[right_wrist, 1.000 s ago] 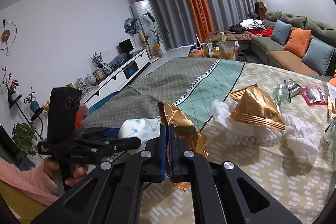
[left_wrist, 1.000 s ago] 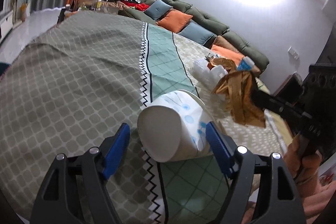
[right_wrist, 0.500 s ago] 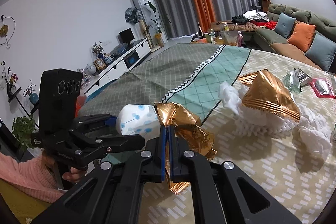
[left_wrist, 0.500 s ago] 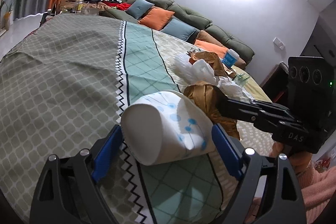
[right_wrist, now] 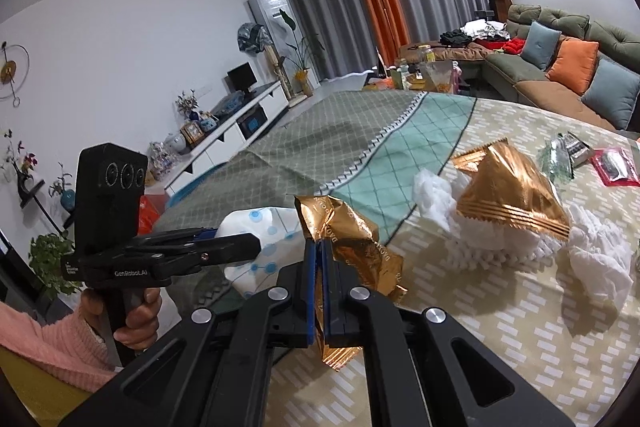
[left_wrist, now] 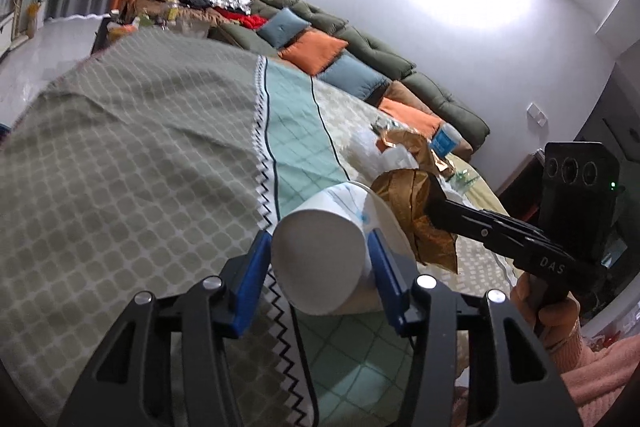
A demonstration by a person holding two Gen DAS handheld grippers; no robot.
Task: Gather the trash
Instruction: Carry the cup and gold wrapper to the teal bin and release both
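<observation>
Closing left gripper (left_wrist: 318,259) jaws — paper cup (left_wrist: 320,263) between

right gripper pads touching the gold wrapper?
Touching. The right wrist view shows the right gripper with its blue pads shut flat on the gold wrapper, foil sticking out above and below the closed jaws.

Patterned tablecloth (right_wrist: 360,131) over the table; on it a gold wrapper (right_wrist: 508,191), white tissue (right_wrist: 596,259), red packet (right_wrist: 616,167)

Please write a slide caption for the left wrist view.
Left hand-held gripper closing around a paper cup while a gold wrapper nears its mouth.
</observation>
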